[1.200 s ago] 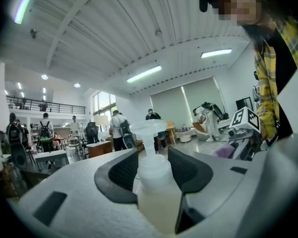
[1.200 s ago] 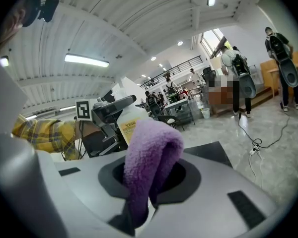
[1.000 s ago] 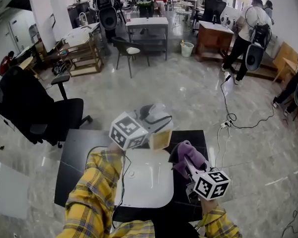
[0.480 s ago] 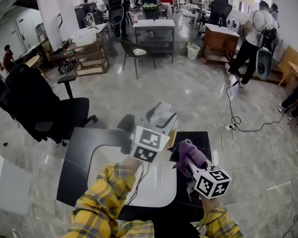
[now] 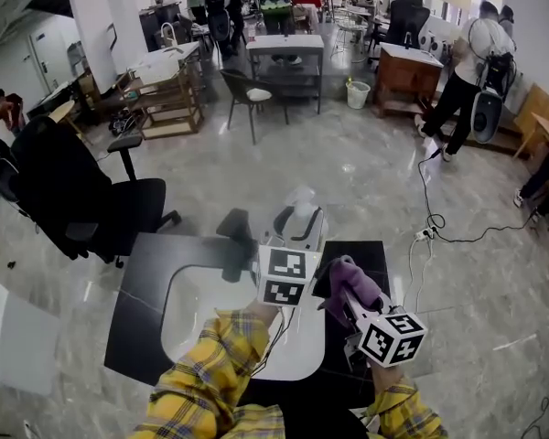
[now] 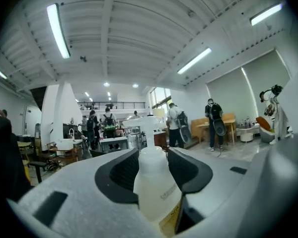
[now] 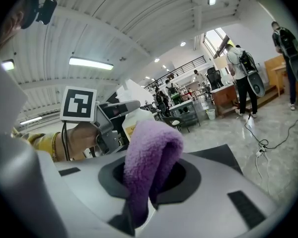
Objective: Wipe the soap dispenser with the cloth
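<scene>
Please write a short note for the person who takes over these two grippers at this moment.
Left gripper: jaws have just been closing, now gripping the soap dispenser, upright, near the table's far edge.
Right gripper: shut on the purple cloth, beside the dispenser, not touching it.
Done: both things are in hand.
To do: bring cloth onto dispenser and wipe it.

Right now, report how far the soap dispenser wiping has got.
Done: the left claw, whose jaws have just been closing, grips the soap dispenser; the right claw grips the purple cloth. In hand: both held up, not touching. Left: the wiping itself.
</scene>
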`<action>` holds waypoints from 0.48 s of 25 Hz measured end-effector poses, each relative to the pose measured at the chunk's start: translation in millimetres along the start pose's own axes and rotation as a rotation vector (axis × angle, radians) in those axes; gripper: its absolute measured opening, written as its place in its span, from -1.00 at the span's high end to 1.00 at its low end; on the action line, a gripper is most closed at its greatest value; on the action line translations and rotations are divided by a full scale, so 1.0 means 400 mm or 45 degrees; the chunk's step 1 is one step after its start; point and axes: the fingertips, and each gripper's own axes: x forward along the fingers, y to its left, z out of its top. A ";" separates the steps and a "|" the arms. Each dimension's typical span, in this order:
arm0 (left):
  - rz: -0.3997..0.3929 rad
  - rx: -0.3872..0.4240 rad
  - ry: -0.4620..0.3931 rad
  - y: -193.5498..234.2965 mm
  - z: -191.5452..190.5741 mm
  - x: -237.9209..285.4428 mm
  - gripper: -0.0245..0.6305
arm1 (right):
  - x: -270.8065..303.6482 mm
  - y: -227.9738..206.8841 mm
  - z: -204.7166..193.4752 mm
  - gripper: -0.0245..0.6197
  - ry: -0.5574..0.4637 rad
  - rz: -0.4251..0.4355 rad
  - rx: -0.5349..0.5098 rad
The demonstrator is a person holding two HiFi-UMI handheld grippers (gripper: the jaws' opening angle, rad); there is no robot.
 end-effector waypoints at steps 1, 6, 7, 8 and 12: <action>-0.036 -0.002 -0.013 -0.001 0.000 0.000 0.39 | -0.003 -0.003 -0.001 0.71 -0.002 -0.003 0.003; -0.290 -0.048 -0.036 -0.003 -0.007 0.009 0.42 | -0.005 -0.012 -0.009 0.71 -0.006 -0.014 0.014; -0.343 -0.055 -0.035 -0.005 -0.006 0.011 0.43 | -0.005 -0.013 -0.009 0.71 -0.006 -0.014 0.014; -0.392 -0.056 -0.035 -0.007 -0.005 0.013 0.43 | -0.005 -0.013 -0.007 0.71 -0.006 -0.013 0.015; -0.558 -0.041 -0.041 -0.009 -0.004 0.014 0.43 | 0.001 -0.004 -0.007 0.71 -0.001 -0.003 0.008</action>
